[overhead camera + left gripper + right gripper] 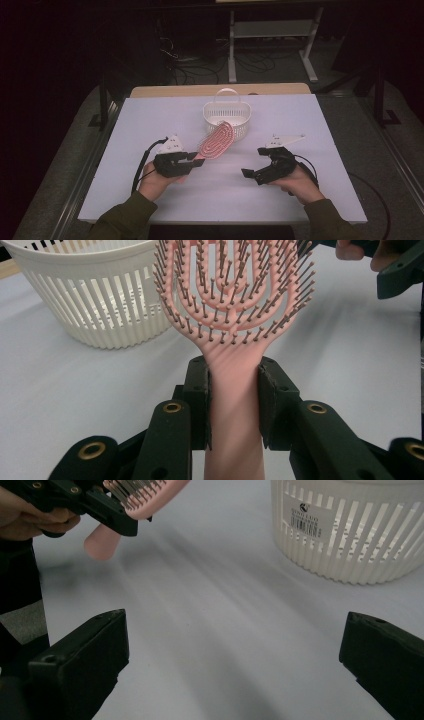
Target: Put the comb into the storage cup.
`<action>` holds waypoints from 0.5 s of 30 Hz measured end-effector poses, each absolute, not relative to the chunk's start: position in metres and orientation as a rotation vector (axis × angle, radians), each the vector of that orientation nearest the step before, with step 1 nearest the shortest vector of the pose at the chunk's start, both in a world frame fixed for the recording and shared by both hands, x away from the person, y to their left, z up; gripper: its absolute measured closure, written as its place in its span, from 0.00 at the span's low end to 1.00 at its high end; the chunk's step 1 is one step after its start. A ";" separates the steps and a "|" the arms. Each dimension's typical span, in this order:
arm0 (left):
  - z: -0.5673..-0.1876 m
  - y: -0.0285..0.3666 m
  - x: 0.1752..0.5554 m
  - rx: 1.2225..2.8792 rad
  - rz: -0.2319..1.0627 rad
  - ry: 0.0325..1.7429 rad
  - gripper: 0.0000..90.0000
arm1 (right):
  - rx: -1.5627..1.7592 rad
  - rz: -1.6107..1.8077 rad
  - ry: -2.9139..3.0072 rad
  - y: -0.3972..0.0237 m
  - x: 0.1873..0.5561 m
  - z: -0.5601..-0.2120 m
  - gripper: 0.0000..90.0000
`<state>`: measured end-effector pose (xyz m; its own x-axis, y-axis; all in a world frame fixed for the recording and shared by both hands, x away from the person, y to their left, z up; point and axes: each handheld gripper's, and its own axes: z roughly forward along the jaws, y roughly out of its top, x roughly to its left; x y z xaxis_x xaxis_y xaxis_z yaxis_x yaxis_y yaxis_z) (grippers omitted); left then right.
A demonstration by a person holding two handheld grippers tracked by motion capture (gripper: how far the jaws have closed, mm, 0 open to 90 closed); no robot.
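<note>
My left gripper [196, 157] is shut on the handle of a pink vented hairbrush [217, 140], whose bristled head points up toward the white slatted basket [226, 118]. In the left gripper view both jaws clamp the hairbrush [232, 305] at its neck, with the basket [95, 300] just behind at the left. My right gripper [253, 164] hovers open at the right of the table, nothing between its jaws. The right gripper view shows the hairbrush [145, 495] held aloft at the upper left and the basket [350, 530] at the upper right.
A white board [150, 120] covers the table, with a wooden edge [165, 91] showing at the back. Beyond it stand a desk frame [272, 30] and floor cables. A cable [141, 167] trails from the left gripper.
</note>
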<state>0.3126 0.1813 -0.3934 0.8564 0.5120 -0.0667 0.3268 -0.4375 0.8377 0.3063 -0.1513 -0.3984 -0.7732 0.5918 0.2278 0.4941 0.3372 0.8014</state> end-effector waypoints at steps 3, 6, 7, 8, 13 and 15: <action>-0.394 0.181 0.313 2.065 0.237 0.616 0.78 | 1.012 1.442 2.483 -0.149 0.309 -0.397 0.00; -0.395 0.181 0.313 2.065 0.238 0.616 0.78 | 1.008 1.458 2.482 -0.146 0.312 -0.395 0.00; -0.395 0.180 0.313 2.064 0.237 0.618 0.78 | 1.008 1.467 2.480 -0.145 0.313 -0.394 0.00; -0.395 0.180 0.313 2.061 0.238 0.623 0.78 | 1.001 1.477 2.478 -0.145 0.315 -0.393 0.00; -0.396 0.181 0.314 2.061 0.245 0.628 0.78 | 1.011 1.503 2.465 -0.141 0.321 -0.389 0.00; -0.397 0.180 0.314 2.062 0.246 0.629 0.78 | 1.011 1.517 2.458 -0.139 0.323 -0.387 0.00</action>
